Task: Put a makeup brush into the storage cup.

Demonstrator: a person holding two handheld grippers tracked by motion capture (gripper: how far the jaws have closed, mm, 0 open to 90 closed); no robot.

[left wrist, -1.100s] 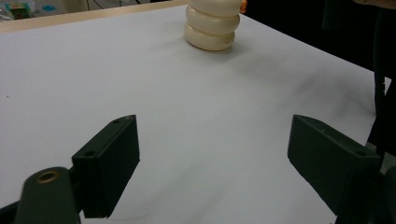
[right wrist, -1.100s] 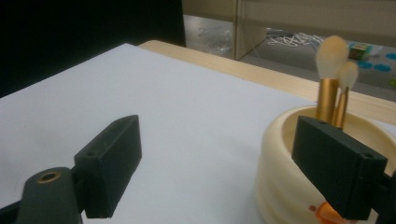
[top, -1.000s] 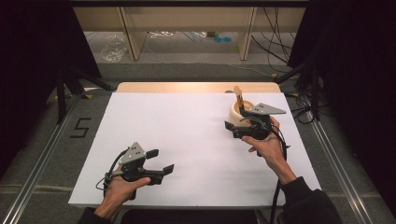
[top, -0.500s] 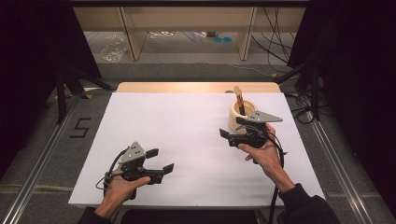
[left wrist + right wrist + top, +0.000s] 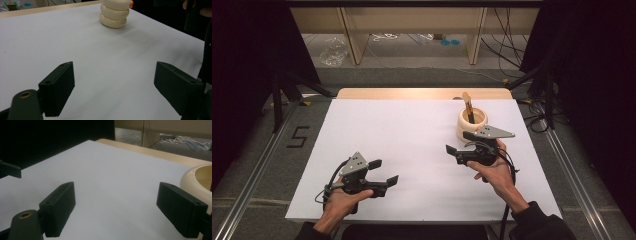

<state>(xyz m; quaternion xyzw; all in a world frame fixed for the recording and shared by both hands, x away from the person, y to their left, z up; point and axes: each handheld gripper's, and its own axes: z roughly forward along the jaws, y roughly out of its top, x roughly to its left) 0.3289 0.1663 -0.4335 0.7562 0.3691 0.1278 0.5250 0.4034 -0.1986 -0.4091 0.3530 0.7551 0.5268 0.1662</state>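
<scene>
High view: a white table top [image 5: 412, 150] fills the middle of the frame, with a strip of pale wood [image 5: 422, 93] along its far edge. The left gripper [image 5: 382, 172] sits at the lower left of the frame, held in the person's left hand [image 5: 343, 200]; its two black jaws stand wide apart with nothing between them. The right gripper [image 5: 460, 144] sits right of centre, held in the right hand [image 5: 494, 172]; its jaws are likewise spread and empty. A cream ribbed holder [image 5: 472, 121] stands upright on the table at the upper right, just beyond the right gripper, with wooden sticks [image 5: 467, 105] rising from it.

Left gripper view: the holder [image 5: 115, 13] appears at the top centre, well apart from the spread jaws at the bottom corners.

Right gripper view: the holder's rim [image 5: 197, 178] lies at the right edge, just beside the right-hand jaw; whether they touch cannot be told.
</scene>
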